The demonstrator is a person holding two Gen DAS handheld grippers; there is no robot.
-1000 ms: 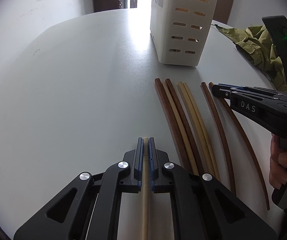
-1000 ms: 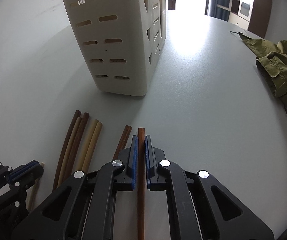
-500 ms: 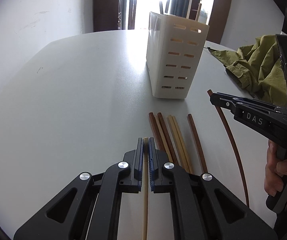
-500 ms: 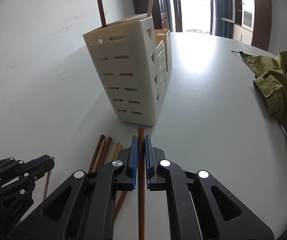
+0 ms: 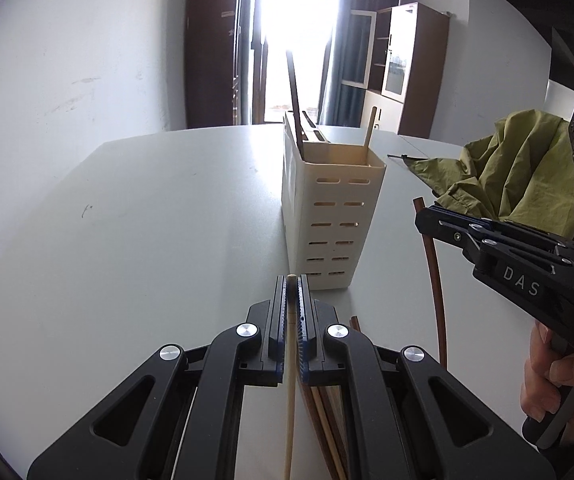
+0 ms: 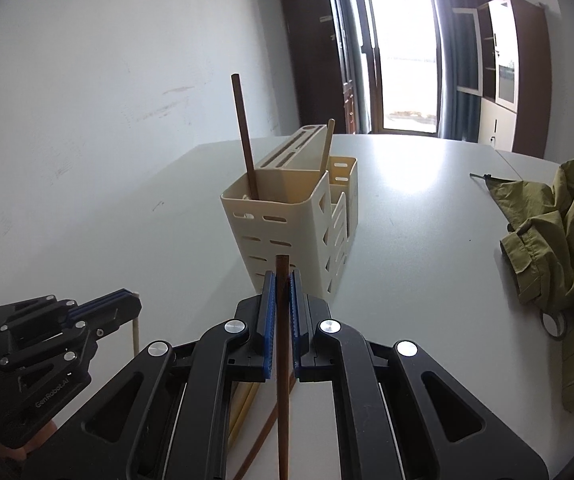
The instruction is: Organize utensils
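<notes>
My left gripper (image 5: 291, 284) is shut on a light wooden chopstick (image 5: 290, 380), lifted above the table. My right gripper (image 6: 282, 280) is shut on a dark brown chopstick (image 6: 283, 380); it also shows at the right of the left wrist view (image 5: 427, 216) with the chopstick (image 5: 435, 280) hanging below it. The cream slotted utensil holder (image 5: 333, 216) stands just ahead of both grippers, also in the right wrist view (image 6: 287, 224). It holds one dark chopstick (image 6: 244, 140) and one light chopstick (image 6: 326, 144). Several more chopsticks (image 5: 327, 432) lie on the table under my grippers.
The white table (image 5: 167, 220) stretches ahead and to the left. An olive green garment (image 6: 559, 240) lies on the table at the right, also in the left wrist view (image 5: 519, 168). Wall, cabinets and a bright doorway stand behind the table.
Both grippers rose from the table and tilted up, each carrying its chopstick. The holder's open top and the chopsticks in it came into view.
</notes>
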